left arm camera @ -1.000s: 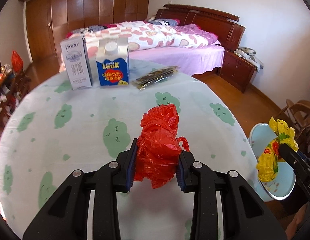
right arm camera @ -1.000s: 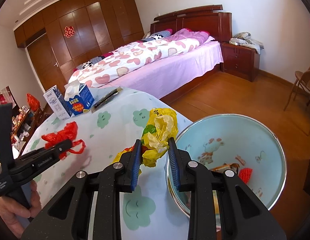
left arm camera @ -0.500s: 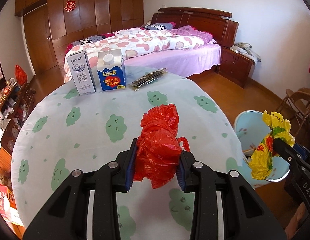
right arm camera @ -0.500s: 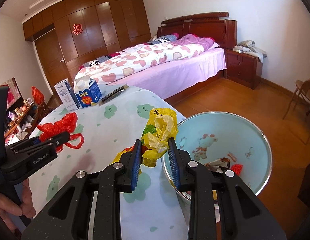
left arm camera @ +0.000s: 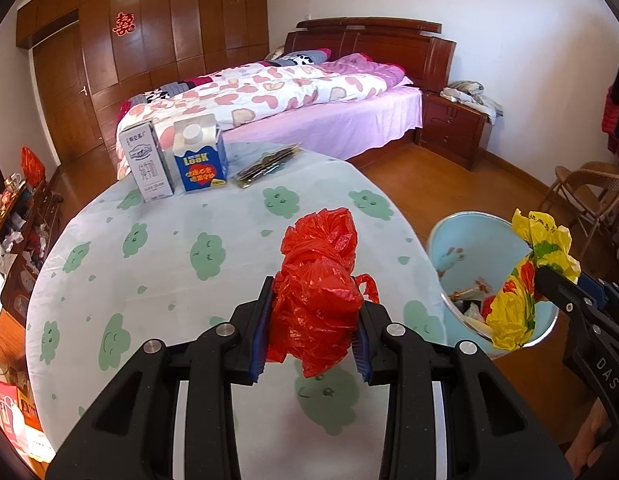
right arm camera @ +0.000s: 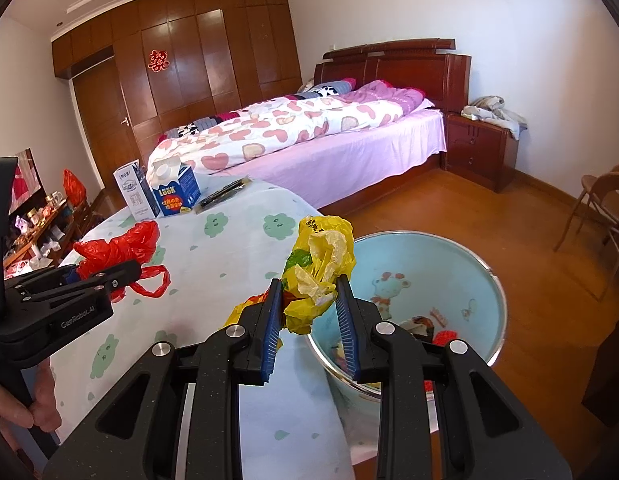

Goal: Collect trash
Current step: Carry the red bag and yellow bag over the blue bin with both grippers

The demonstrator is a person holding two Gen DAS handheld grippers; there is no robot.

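Red bag (left arm camera: 317, 288) sat clamped in the left gripper (left arm camera: 312, 334) at lower centre of the left view, held above the table (left arm camera: 157, 264). Yellow bag (right arm camera: 315, 276) was pinched between the right gripper's (right arm camera: 309, 322) blue pads (right arm camera: 269, 332) at centre of the right view, by the rim of the bin (right arm camera: 461, 276) at lower right. Two cartons (left arm camera: 199, 160) and a dark packet (left arm camera: 267, 163) stood at upper left, on the table's far edge.

1. We see bare tablecloth (left arm camera: 157, 280) between the grippers and the far edge.
2. Two cartons (left arm camera: 177, 160) and a dark packet (left arm camera: 267, 164) block that far edge.
3. The bin (right arm camera: 449, 256) mouth beside the table stands open, trash low inside.
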